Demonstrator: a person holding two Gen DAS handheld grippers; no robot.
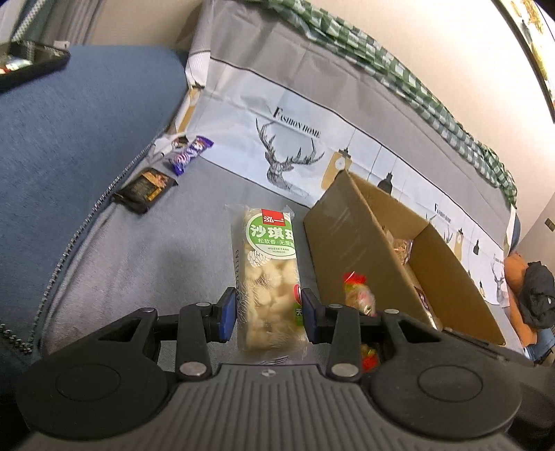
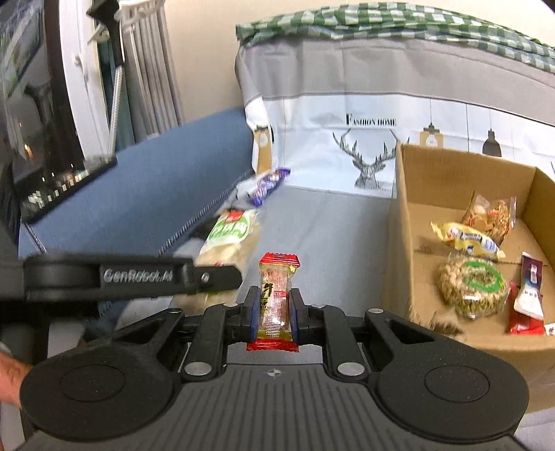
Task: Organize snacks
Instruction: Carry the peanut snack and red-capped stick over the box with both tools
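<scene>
The red-ended snack bar (image 2: 278,298) was clamped in the right gripper (image 2: 274,312), just outside the cardboard box (image 2: 402,243) on the sofa seat. The left gripper (image 1: 269,319) was closed against the sachima pack (image 1: 269,274). Five snacks were boxed; purple candies (image 1: 189,154) and a dark packet (image 1: 147,189) remained at the seat's back-left corner.

Grey sofa seat (image 1: 166,249), blue armrest (image 1: 76,132), deer-print cover (image 2: 367,138), green checked cloth (image 2: 381,24), cream wall (image 1: 433,45).
</scene>
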